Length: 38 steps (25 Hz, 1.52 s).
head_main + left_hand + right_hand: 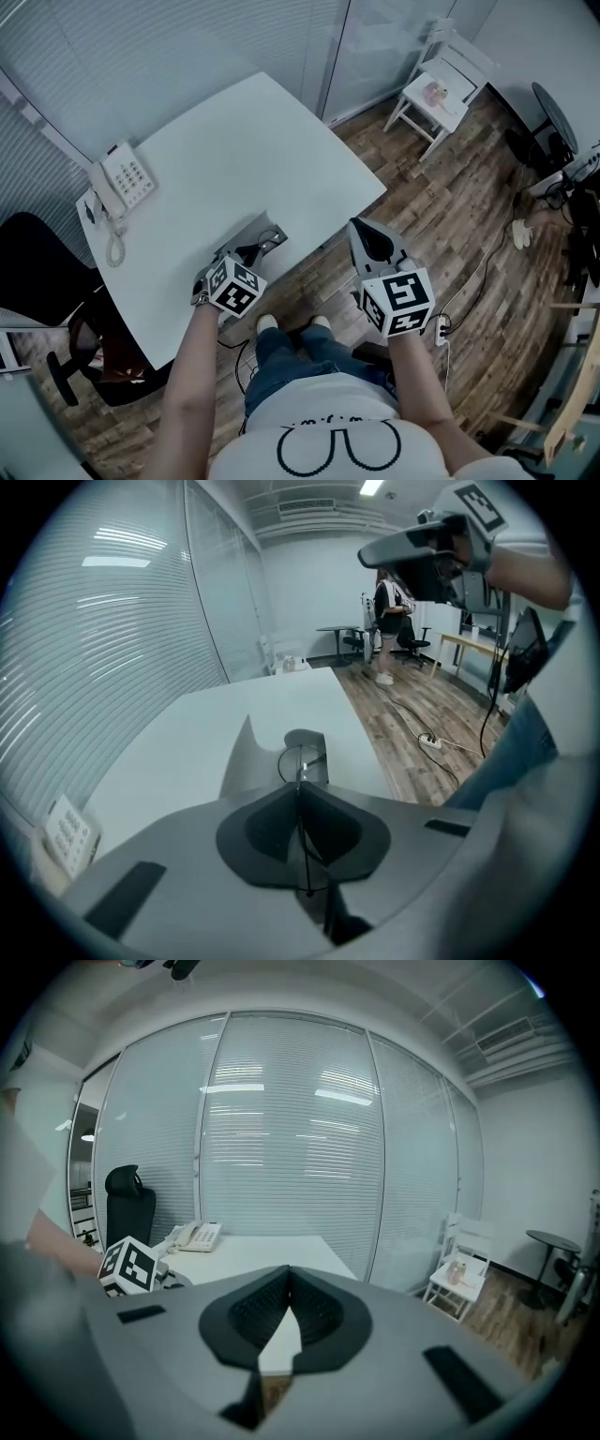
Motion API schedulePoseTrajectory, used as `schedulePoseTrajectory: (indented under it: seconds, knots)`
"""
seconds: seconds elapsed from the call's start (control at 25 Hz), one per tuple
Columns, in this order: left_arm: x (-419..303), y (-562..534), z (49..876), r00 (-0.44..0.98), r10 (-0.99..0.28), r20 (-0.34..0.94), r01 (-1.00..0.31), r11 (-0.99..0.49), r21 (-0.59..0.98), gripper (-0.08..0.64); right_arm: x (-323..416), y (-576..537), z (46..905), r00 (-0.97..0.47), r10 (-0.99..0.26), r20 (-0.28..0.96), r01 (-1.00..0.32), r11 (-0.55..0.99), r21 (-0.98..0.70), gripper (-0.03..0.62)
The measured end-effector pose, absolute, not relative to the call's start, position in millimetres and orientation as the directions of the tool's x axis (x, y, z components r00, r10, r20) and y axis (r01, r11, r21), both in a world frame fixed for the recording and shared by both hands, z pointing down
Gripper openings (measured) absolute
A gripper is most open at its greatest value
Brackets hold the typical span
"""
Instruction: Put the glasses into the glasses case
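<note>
The left gripper (pixel 266 242) is at the near edge of the white table (pixel 234 141), which has a smooth, matte top with rounded corners. Its two dark pads are pressed together and they clamp the glasses (pixel 303 765). The glasses have a very thin black wire frame. One straight piece of wire runs down between the pads, and one round rim stands out past the jaw tips.

Directly under this rim lies the glasses case (pixel 248 228), a flat grey thing on the table. It has one pointed, triangular flap and one rounded end (in the left gripper view it looks matte, but I cannot tell the material). I also cannot tell if the rim touches the case or only hangs over it.

The right gripper (pixel 286 1279) is empty. Its ribbed black pads meet at the tips and leave only a narrow wedge of gap lower down. In the head view it is beside the table edge, over the floor (pixel 441 216) of brown wood planks.

At the far left corner of the table stands a white telephone (pixel 122 178) with a coiled cord. A small white chair (pixel 441 84) stands by the wall of horizontal blinds.
</note>
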<state>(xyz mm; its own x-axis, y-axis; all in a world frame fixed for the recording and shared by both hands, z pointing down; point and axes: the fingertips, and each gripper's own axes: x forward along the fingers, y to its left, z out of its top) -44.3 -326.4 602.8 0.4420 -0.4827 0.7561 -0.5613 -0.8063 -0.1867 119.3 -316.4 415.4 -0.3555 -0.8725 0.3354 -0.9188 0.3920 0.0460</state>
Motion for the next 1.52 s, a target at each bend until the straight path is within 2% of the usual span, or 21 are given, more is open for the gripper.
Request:
schedulePoseTrajectory:
  seconds: [0.12, 0.2, 0.28, 0.52, 0.84, 0.92, 1.04, 1.08, 1.52]
  knots:
    - [-47.5, -327.9, 602.2, 0.441, -0.485, 0.756, -0.564, -0.804, -0.187, 0.025, 112.2, -320.1, 412.3, -0.364, -0.87, 0.332, -0.914, 0.402, 0.05, 0.012]
    - [-48.9, -329.8, 597.1, 0.449, -0.494, 0.744, -0.579, -0.796, -0.179, 0.104, 109.7, -322.2, 410.3, -0.367, -0.87, 0.329, -0.913, 0.405, 0.052, 0.012]
    - [-50.4, -331.3, 587.2, 0.463, -0.509, 0.725, -0.593, -0.786, -0.173, 0.13, 106.6, -324.3, 407.8, -0.371, -0.871, 0.323, -0.912, 0.408, 0.052, 0.012]
    - [-70.7, -347.0, 524.1, 0.515, -0.636, 0.575, -0.697, -0.701, -0.151, 0.14, 90.5, -331.0, 392.5, -0.384, -0.88, 0.28, -0.908, 0.415, 0.058, 0.012]
    - [-141.7, -373.5, 431.4, 0.473, -0.82, 0.321, -0.841, -0.529, -0.113, 0.141, 61.4, -331.2, 369.8, -0.367, -0.909, 0.197, -0.919, 0.387, 0.072, 0.012]
    - [-157.6, -374.2, 412.7, 0.458, -0.85, 0.26, -0.863, -0.495, -0.099, 0.117, 55.8, -330.1, 363.3, -0.357, -0.918, 0.172, -0.924, 0.374, 0.08, 0.012]
    - [-177.8, -371.6, 391.5, 0.43, -0.883, 0.187, -0.89, -0.45, -0.078, 0.029, 48.1, -327.3, 352.4, -0.347, -0.928, 0.139, -0.928, 0.361, 0.095, 0.012]
    - [-182.6, -370.2, 385.6, 0.424, -0.89, 0.169, -0.895, -0.44, -0.075, 0.018, 45.7, -326.3, 348.4, -0.346, -0.929, 0.129, -0.928, 0.36, 0.101, 0.012]
    - [-188.7, -345.0, 316.9, 0.345, -0.939, -0.004, -0.931, -0.341, -0.133, 0.015, 32.4, -306.6, 299.4, -0.388, -0.921, 0.016, -0.901, 0.383, 0.203, 0.011]
